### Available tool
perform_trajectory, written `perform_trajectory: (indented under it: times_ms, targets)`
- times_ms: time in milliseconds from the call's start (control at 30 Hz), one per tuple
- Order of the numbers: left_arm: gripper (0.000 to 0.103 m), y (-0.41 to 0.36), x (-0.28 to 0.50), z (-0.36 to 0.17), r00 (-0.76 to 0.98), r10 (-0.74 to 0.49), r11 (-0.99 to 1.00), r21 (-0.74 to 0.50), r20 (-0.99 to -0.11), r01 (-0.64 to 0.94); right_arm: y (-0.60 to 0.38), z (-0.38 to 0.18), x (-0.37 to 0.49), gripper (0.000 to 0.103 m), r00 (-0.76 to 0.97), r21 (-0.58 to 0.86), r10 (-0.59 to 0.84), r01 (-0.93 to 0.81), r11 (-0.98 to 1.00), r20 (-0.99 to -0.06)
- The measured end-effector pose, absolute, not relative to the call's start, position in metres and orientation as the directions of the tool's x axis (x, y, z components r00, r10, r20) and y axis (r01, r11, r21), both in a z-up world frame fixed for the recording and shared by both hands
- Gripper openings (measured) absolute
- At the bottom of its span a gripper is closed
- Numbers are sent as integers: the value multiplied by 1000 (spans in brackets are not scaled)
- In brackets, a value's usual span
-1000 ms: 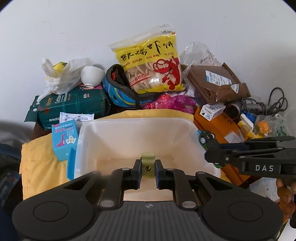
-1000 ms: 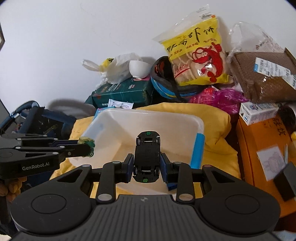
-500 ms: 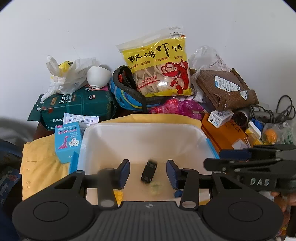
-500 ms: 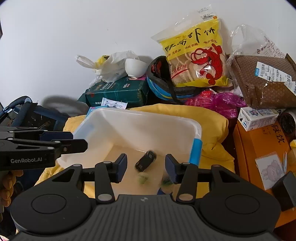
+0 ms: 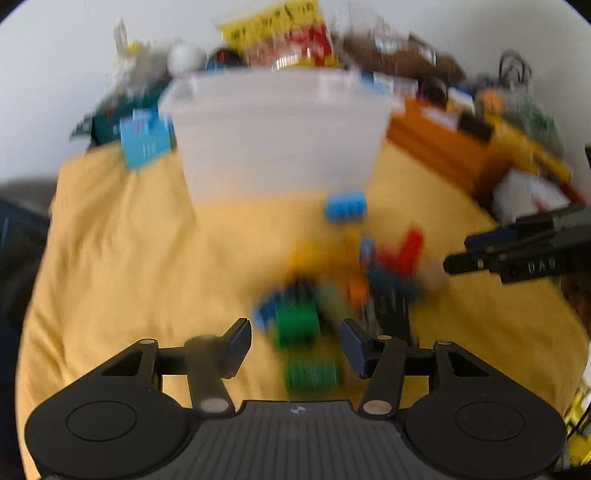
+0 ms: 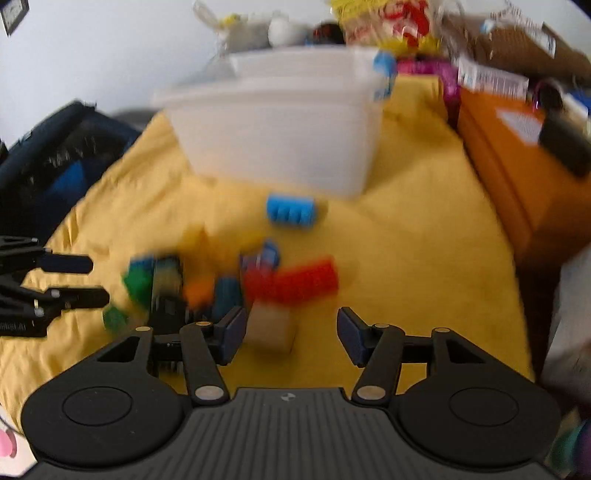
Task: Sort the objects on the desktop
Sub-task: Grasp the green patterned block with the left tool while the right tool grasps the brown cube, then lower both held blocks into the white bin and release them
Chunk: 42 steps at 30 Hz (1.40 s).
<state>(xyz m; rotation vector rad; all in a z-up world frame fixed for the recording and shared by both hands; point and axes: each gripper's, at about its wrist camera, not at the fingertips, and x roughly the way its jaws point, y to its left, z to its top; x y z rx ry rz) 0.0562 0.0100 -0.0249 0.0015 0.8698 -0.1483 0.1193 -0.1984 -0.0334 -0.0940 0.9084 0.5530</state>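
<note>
Tan block (image 6: 271, 329), perhaps wooden, shows only between the right claw's (image 6: 291, 330) wide-open, empty jaws.

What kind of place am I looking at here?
Probably a cluttered home desk or table against a wall: a yellow cloth strewn with toy bricks, a white plastic bin, and a snack bag behind.

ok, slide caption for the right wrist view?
Open right gripper above a tan block, beside scattered toy bricks on yellow cloth.
</note>
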Motion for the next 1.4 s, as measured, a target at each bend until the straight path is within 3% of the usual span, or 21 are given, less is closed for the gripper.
perform_trajectory:
  times_ms: [267, 300, 400, 433, 633, 1100, 1400]
  targets:
    - [57, 1, 53, -49, 610, -101, 992, -31, -786, 124, -171, -51, 117, 58, 499, 74, 380, -528, 846, -779]
    - [57, 0, 56, -52, 610, -97, 991, -23, -787, 128, -169, -55, 117, 56, 499, 68, 375, -530, 845, -781]
    - [54, -4, 59, -58, 603, -101, 989, -13, -791, 148, -166, -56, 119, 38, 475, 84, 394, -550, 831, -787]
    - [46, -5, 57, -60, 599, -112, 987, -21, -793, 157, -165, -56, 118, 37, 475, 80, 394, -555, 828, -787]
    - [45, -1, 51, -56, 609, -129, 986, -33, -782, 166, -182, -46, 111, 34, 484, 115, 414, -534, 838, -771]
    - [45, 31, 92, 56, 770, -116, 993, -96, -627, 71, -205, 47, 147, 34, 599, 231, 520, -494, 838, -609]
    - [45, 41, 182, 117, 778, -106, 994, -95, -619, 59, -183, 109, 224, 34, 623, 227, 540, -511, 829, -566]
